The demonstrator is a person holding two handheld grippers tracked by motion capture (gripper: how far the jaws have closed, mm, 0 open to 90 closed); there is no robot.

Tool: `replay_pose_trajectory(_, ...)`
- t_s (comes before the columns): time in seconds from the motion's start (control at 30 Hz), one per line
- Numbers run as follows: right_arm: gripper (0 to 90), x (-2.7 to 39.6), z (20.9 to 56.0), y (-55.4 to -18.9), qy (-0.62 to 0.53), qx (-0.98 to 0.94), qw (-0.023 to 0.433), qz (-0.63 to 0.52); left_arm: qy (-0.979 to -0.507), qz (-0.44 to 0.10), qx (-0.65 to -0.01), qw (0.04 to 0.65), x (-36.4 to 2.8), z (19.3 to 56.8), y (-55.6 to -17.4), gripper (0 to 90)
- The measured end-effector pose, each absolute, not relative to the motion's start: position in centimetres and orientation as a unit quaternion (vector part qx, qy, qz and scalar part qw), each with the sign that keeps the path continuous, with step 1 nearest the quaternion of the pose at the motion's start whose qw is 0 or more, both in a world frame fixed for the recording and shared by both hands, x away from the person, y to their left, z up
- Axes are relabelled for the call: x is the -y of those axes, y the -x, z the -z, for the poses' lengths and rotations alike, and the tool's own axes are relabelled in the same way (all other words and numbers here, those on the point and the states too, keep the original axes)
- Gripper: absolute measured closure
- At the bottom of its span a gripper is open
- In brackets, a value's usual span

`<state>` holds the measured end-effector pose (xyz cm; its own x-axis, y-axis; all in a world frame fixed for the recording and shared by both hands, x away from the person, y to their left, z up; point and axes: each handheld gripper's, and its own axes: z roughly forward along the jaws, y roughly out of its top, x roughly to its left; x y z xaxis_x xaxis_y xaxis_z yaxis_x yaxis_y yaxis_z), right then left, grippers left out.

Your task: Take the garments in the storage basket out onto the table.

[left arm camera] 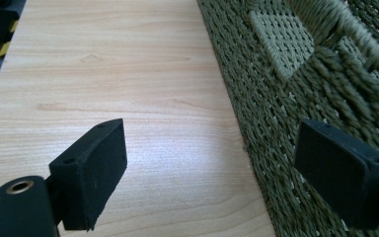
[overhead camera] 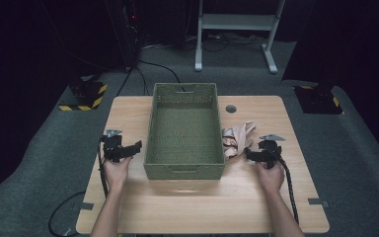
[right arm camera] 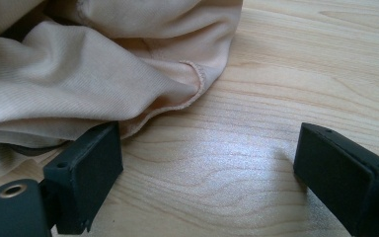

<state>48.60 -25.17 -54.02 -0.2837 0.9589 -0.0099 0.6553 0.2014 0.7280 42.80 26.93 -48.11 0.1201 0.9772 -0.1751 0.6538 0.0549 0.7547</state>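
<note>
Right gripper [right arm camera: 205, 173]: jaws spread wide, nothing clamped, bare wood between them. One jaw sits at the hem of the beige cloth [right arm camera: 94, 64], close to touching; can't tell if it does. The other jaw is well clear of it. Cloth is crumpled, lying on the table [overhead camera: 256, 207] just beside the basket's right wall, in front of the right gripper [overhead camera: 253, 154] in the high view.

Left gripper [left arm camera: 207, 173]: jaws also released, nothing held. One jaw over bare wood, the other up against the woven side of the green basket [left arm camera: 286, 98]; contact unclear. High view puts the left gripper [overhead camera: 128, 149] just left of the basket [overhead camera: 150, 148].

No readable writing or labels anywhere.

Count: two grippers, one basket, one cloth, one table. Basket interior looks empty.
</note>
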Motion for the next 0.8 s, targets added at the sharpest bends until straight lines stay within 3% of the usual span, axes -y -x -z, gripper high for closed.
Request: replay_pose_trajectory(0.8, 10.9, 25.2, 54.0, -48.6, -0.548, -0.736, 0.241, -0.315, -0.683, -0.208, -0.634, 0.297, -25.5, 52.4, -44.9, 13.0)
